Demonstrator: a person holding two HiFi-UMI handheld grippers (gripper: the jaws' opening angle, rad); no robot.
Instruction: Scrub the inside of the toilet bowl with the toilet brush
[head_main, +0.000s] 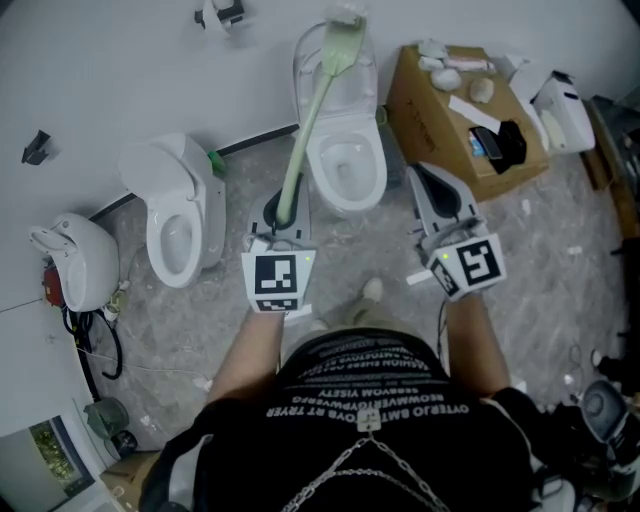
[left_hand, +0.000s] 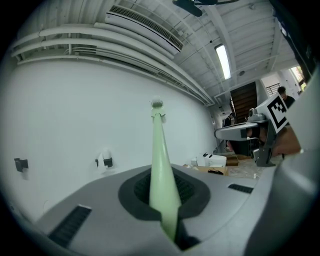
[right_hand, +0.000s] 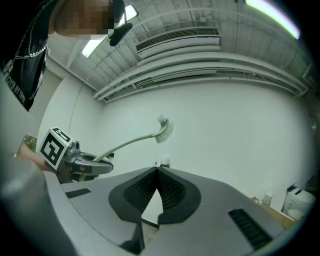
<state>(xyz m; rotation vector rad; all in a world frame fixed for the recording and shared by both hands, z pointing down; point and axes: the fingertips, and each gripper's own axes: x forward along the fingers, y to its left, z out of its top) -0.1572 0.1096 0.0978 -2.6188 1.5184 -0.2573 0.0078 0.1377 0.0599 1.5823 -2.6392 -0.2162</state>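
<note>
My left gripper (head_main: 283, 208) is shut on the handle of a pale green toilet brush (head_main: 310, 120). The brush stands lifted, with its bristle head (head_main: 345, 35) up in front of the wall above the raised lid. It is well clear of the white toilet bowl (head_main: 345, 165) that lies open just ahead. In the left gripper view the green handle (left_hand: 161, 165) rises from between the jaws of the left gripper (left_hand: 164, 190). The right gripper (head_main: 428, 180) hovers right of the bowl, jaws shut on nothing. From the right gripper (right_hand: 156, 171) I see the white bristles (right_hand: 164, 128) in the air.
A second white toilet (head_main: 175, 225) stands to the left, with a white domed fixture (head_main: 75, 260) and cables beyond it. A cardboard box (head_main: 455, 115) with loose items sits right of the bowl, next to a white appliance (head_main: 562, 105). The floor is grey stone.
</note>
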